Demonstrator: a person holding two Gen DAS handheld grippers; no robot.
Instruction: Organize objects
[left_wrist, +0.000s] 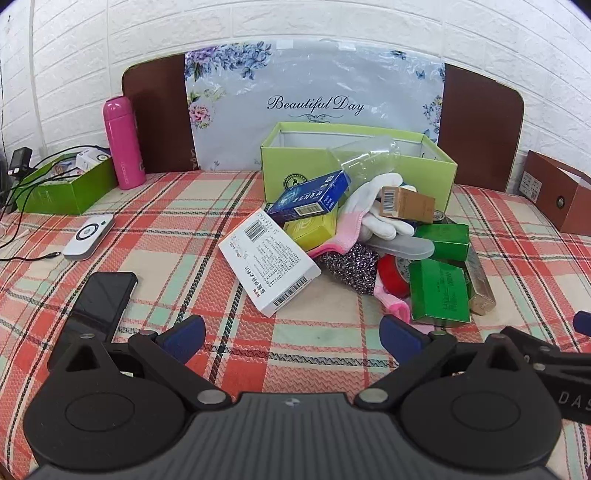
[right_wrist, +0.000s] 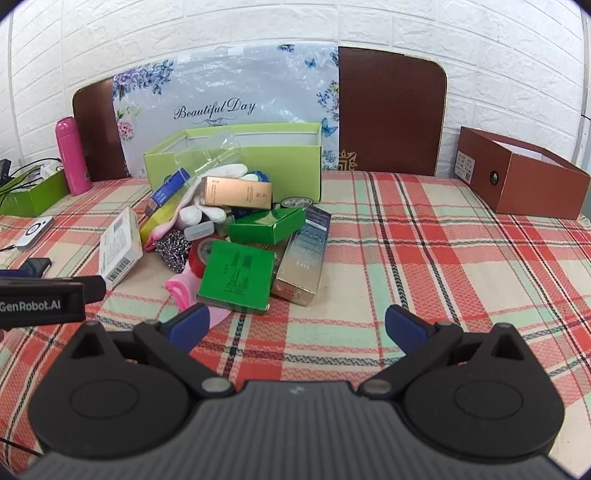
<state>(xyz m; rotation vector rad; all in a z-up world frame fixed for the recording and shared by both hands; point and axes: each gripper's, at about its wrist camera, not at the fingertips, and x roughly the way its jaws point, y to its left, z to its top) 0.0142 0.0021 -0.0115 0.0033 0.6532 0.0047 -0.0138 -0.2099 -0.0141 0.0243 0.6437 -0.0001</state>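
Note:
A heap of small things lies on the plaid cloth in front of an open light-green box (left_wrist: 354, 162) (right_wrist: 236, 162). It holds a white carton (left_wrist: 269, 258) (right_wrist: 120, 251), a blue carton (left_wrist: 310, 199), green cartons (left_wrist: 439, 291) (right_wrist: 236, 277), a gold carton (right_wrist: 303, 258), a white glove (left_wrist: 373, 210), a clear bottle (left_wrist: 365, 155) and red tape (left_wrist: 391, 273). My left gripper (left_wrist: 291, 336) is open and empty, short of the white carton. My right gripper (right_wrist: 295, 328) is open and empty, just short of the green carton.
A pink flask (left_wrist: 123, 144) (right_wrist: 72, 158) and a small green box (left_wrist: 66, 188) with cables stand at the far left. A white device (left_wrist: 88, 236) and a black phone (left_wrist: 99, 299) lie left. A brown box (right_wrist: 521, 173) (left_wrist: 554, 195) stands at the right.

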